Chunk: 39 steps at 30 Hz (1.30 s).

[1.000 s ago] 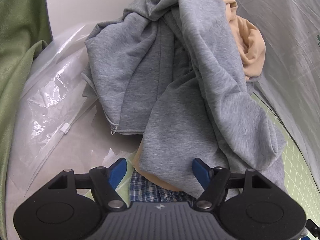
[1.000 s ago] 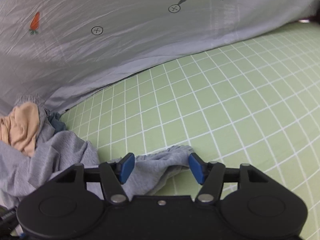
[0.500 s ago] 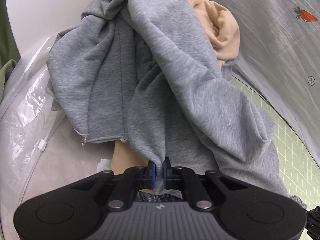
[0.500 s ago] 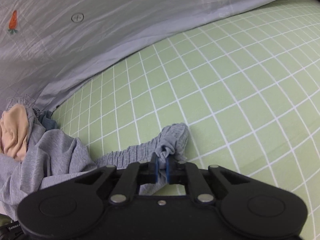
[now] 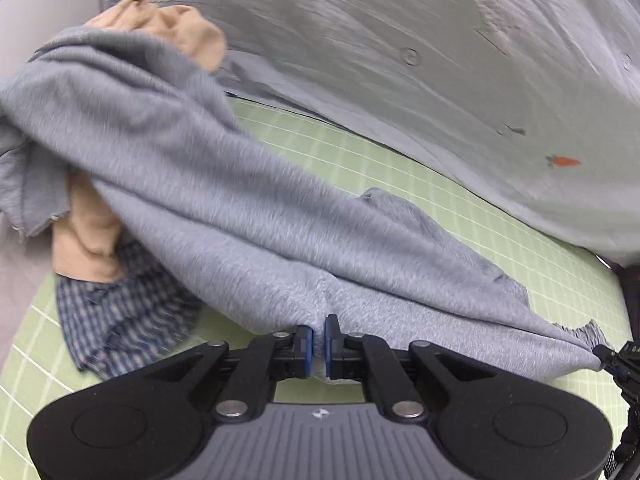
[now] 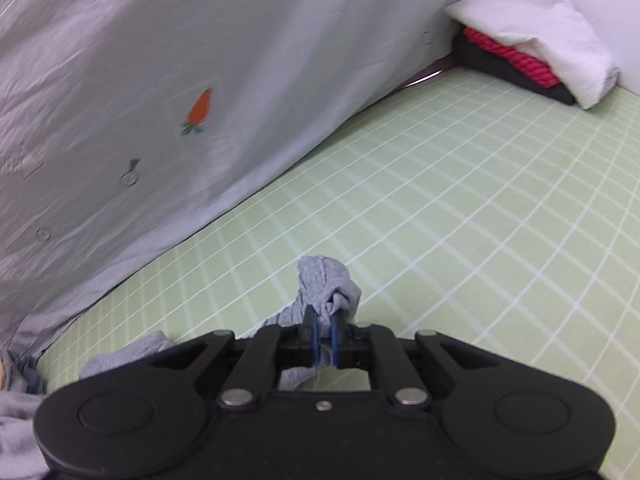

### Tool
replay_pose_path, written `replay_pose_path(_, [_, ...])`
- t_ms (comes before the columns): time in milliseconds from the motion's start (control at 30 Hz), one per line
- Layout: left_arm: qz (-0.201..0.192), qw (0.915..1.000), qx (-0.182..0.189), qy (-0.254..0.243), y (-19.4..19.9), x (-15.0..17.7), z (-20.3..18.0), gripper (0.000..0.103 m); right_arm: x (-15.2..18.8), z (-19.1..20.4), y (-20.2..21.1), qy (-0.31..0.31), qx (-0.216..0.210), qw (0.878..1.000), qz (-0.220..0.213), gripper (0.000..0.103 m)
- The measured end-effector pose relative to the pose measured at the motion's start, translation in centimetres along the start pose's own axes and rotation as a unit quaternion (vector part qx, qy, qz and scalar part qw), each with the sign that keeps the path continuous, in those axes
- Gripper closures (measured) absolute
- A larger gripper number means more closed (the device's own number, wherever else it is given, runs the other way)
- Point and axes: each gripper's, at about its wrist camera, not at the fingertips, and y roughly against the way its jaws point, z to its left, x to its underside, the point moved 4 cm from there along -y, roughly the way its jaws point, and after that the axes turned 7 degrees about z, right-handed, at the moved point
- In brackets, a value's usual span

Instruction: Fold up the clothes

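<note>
A grey sweatshirt [image 5: 208, 184] stretches across the left wrist view, pulled off a pile over the green checked mat [image 5: 400, 168]. My left gripper [image 5: 316, 336] is shut on its lower edge. In the right wrist view my right gripper [image 6: 324, 338] is shut on a bunched grey cuff [image 6: 324, 284] of the same grey sweatshirt, held just above the mat [image 6: 460, 220]. Part of the right gripper [image 5: 620, 364] shows at the far right edge of the left wrist view. Under the sweatshirt lie a tan garment [image 5: 88, 236] and a blue plaid shirt [image 5: 120, 320].
A pale grey sheet with carrot prints [image 6: 160, 100] hangs along the far side of the mat. A white pillow [image 6: 536, 28] rests on red and black folded items [image 6: 508, 60] in the far right corner. More tan cloth [image 5: 180, 36] tops the pile at upper left.
Both grippers went from open to shut on the grey sweatshirt, then swept sideways with it. The garment has been drawn off the pile and now stretches out over the mat.
</note>
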Motion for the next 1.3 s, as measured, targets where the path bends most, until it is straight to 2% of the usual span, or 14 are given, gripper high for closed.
replay_pose_path(100, [0.022, 0.9996, 0.016, -0.003, -1.2, 3.5, -5.3, 0.097, -2.8, -6.2, 0.7, -0.024, 0.018, 1.000, -0.007, 0.097])
replay_pose_path(367, [0.091, 0.9933, 0.070, -0.016, -4.9, 11.8, -19.1, 0.095, -9.8, -21.7, 3.7, -0.011, 0.097, 0.994, -0.039, 0.097])
replay_pose_path(567, [0.095, 0.9891, 0.092, -0.064, -4.4, 15.3, -25.1, 0.079, -12.1, -29.6, 5.0, -0.014, 0.143, 0.989, -0.038, 0.096])
replay_pose_path(633, [0.095, 0.9908, 0.081, -0.052, -4.3, 15.2, -24.5, 0.069, -11.8, -30.6, 4.7, -0.023, 0.136, 0.990, -0.021, 0.096])
replay_pose_path(700, [0.092, 0.9934, 0.061, -0.030, -4.4, 14.0, -22.9, 0.047, -11.3, -30.7, 4.4, -0.025, 0.131, 0.991, -0.005, 0.091])
replay_pose_path(733, [0.086, 0.9952, 0.045, -0.011, -4.1, 13.5, -21.7, 0.042, -11.0, -30.4, 4.3, -0.022, 0.131, 0.991, 0.001, 0.088])
replay_pose_path(767, [0.079, 0.9964, 0.029, 0.008, -3.7, 13.0, -20.5, 0.037, -10.6, -29.9, 4.4, -0.017, 0.133, 0.991, 0.003, 0.080])
replay_pose_path(800, [0.071, 0.9970, 0.013, 0.027, -3.3, 12.6, -19.2, 0.037, -10.2, -29.4, 4.4, -0.012, 0.134, 0.991, 0.006, 0.061])
replay_pose_path(867, [0.069, 0.9951, -0.007, 0.070, -3.3, 11.2, -16.3, 0.037, -9.7, -28.3, 4.4, -0.010, 0.138, 0.990, 0.003, 0.037])
replay_pose_path(933, [0.066, 0.9925, -0.023, 0.100, -3.0, 10.2, -13.4, 0.036, -9.3, -26.8, 4.5, 0.005, 0.131, 0.991, 0.000, 0.031])
replay_pose_path(1000, [0.065, 0.9894, -0.038, 0.124, -2.7, 9.5, -10.4, 0.030, -8.9, -25.2, 4.5, 0.017, 0.131, 0.991, -0.002, 0.011])
replay_pose_path(1100, [0.062, 0.9852, -0.049, 0.152, -2.1, 9.0, -6.7, 0.030, -8.3, -23.3, 4.5, 0.014, 0.109, 0.994, 0.002, 0.010])
replay_pose_path(1167, [0.064, 0.9803, -0.058, 0.178, -2.2, 8.8, -4.5, 0.030, -7.7, -22.6, 4.0, -0.016, 0.089, 0.996, 0.018, 0.012])
replay_pose_path(1300, [0.067, 0.9673, -0.073, 0.234, -2.7, 8.5, -0.3, 0.030, -6.7, -22.6, 2.0, -0.078, 0.089, 0.991, 0.058, 0.020])
